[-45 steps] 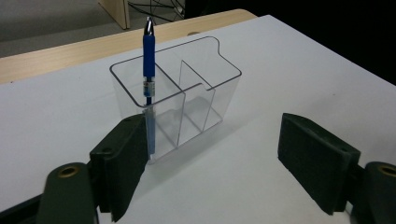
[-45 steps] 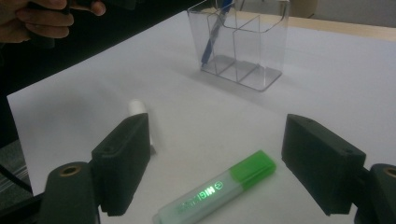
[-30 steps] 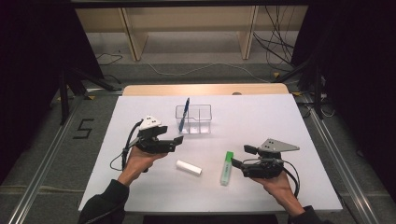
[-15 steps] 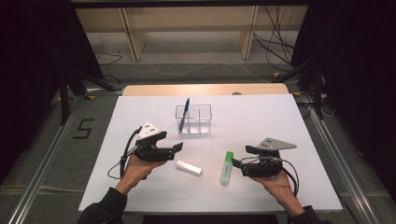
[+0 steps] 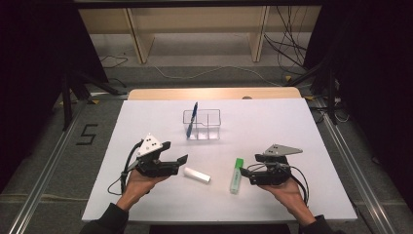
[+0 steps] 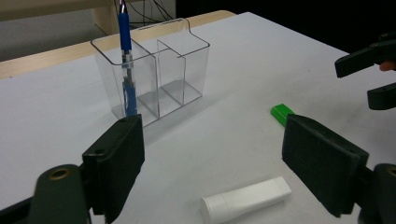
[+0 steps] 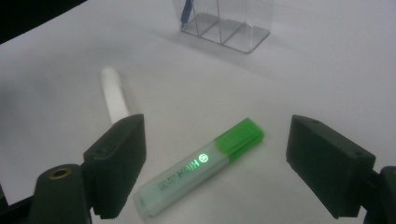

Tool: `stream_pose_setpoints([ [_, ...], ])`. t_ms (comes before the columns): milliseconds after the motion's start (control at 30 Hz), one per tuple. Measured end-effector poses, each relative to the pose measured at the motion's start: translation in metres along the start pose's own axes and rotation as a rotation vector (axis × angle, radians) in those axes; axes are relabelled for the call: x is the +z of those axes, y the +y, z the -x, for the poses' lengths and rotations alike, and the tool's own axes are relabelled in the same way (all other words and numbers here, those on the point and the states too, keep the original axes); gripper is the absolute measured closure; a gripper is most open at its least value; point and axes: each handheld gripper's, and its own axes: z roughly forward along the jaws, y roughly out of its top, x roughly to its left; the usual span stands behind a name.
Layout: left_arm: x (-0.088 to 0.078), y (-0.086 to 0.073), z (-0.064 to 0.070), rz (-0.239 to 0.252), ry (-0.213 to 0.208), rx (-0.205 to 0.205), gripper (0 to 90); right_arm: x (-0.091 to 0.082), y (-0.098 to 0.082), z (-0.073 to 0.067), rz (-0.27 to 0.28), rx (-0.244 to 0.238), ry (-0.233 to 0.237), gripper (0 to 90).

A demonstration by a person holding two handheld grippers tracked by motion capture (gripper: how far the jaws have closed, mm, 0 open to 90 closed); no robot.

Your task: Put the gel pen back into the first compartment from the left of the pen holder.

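We see the white table (image 5: 146, 117) first, spread wide under everything; near its far middle stands a clear plastic organizer (image 5: 202, 125) with upright compartments, and a blue pen (image 5: 193, 118) leans upright in its leftmost compartment as the high view shows it. Nearer us, the left gripper (image 5: 184, 159) is held low over the table with its jaws spread wide and nothing between the pads; the right gripper (image 5: 245, 174) is likewise held low, its jaws wide apart and empty. In the left gripper view, the white tube (image 6: 246, 200) lies flat on the table just ahead of the jaws and between their lines, untouched; the organizer (image 6: 154, 74) stands farther off behind it. In the right gripper view, the green highlighter (image 7: 201, 165) lies flat on the table between the two open jaws, its green cap pointing away toward the organizer, touching neither pad; the white tube (image 7: 114, 95) lies apart to its left. In the high view the tube (image 5: 197, 174) sits just beside the left gripper's tips, and the highlighter (image 5: 236, 175) just beside the right gripper's.
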Motion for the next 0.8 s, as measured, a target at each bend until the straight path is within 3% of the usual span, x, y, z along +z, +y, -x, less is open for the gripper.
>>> stream_pose_setpoints([
  [333,-0.005,-0.008,0.005,-0.005,-0.005,0.01,20.6,0.012,0.005,-0.001,-0.095,0.023,-0.031,18.9],
  [800,-0.011,-0.014,0.003,0.011,-0.004,-0.008,19.0,0.028,0.009,-0.002,-0.212,-0.031,-0.073,18.3],
])
